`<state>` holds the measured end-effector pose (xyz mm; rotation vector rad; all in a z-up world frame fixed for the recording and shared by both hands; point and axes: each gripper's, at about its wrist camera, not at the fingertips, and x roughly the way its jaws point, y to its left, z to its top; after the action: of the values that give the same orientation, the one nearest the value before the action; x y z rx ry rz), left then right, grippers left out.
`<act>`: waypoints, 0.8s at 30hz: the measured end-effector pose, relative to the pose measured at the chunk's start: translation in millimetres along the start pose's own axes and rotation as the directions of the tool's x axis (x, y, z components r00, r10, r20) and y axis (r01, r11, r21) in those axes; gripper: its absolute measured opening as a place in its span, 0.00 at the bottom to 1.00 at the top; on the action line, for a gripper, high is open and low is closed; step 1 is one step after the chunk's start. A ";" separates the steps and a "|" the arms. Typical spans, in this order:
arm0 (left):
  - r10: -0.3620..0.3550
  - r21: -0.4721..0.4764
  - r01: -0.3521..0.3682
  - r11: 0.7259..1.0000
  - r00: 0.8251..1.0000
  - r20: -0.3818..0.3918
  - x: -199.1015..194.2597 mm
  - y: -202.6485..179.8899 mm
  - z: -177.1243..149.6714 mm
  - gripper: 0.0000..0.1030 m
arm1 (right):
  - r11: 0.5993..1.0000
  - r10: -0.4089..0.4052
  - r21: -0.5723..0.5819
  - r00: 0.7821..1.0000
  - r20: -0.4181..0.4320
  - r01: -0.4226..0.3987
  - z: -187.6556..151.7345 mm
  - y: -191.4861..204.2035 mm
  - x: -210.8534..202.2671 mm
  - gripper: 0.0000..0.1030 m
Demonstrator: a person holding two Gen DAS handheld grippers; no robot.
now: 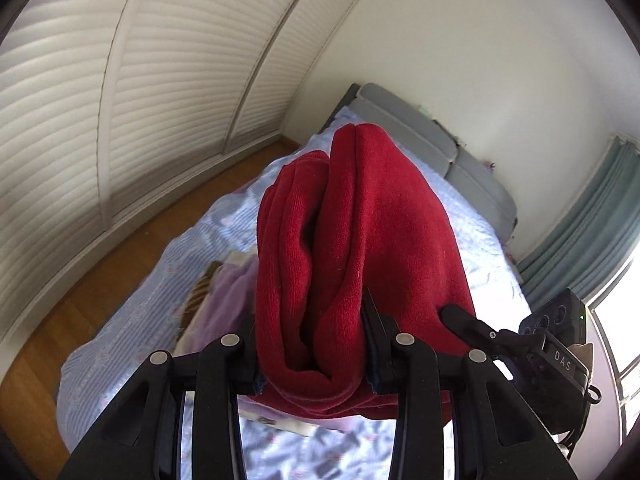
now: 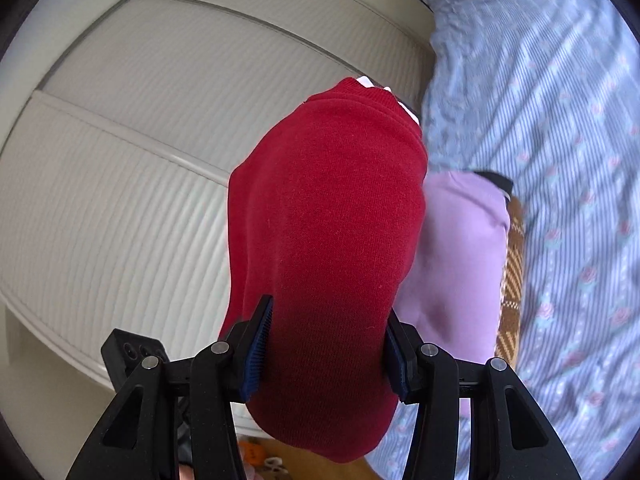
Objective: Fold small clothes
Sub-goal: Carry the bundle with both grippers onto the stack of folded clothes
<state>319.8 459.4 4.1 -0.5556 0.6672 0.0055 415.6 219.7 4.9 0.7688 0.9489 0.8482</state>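
Both grippers are clamped on the same red garment (image 1: 360,240), which hangs bunched in the air above the bed (image 1: 132,300). The left gripper (image 1: 312,344) pinches a thick, folded bundle of it between its fingers (image 1: 372,320); the right gripper (image 2: 326,340) squeezes a smoother stretch with its blue-padded fingers (image 2: 258,344). On the striped floral bedsheet below lies a lilac garment (image 2: 460,248), with a brown patterned cloth (image 2: 512,264) just beside it. Louvred white wardrobe doors (image 1: 100,100) stand behind.
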 end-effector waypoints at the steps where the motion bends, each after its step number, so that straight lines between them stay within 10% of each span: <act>1: 0.009 -0.013 -0.009 1.000 1.000 -0.019 10.1 9.1 -2.6 0.35 | 1.000 -0.018 0.018 1.000 -0.014 0.018 -3.4 -9.0 13.0 0.49; 10: -0.016 -0.034 0.015 0.999 0.999 -0.037 53.6 32.8 -15.2 0.38 | 0.997 -0.082 -0.014 0.996 -0.033 0.082 -11.2 -33.2 33.7 0.55; 24: 0.051 0.064 -0.052 0.997 0.999 0.011 28.8 0.8 -13.3 0.72 | 0.951 -0.241 -0.183 0.969 0.062 0.248 -6.4 -0.6 2.9 0.74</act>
<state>334.6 448.7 -21.8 -0.4758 0.6706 0.0347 410.9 223.1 0.9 0.4898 0.8934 0.6919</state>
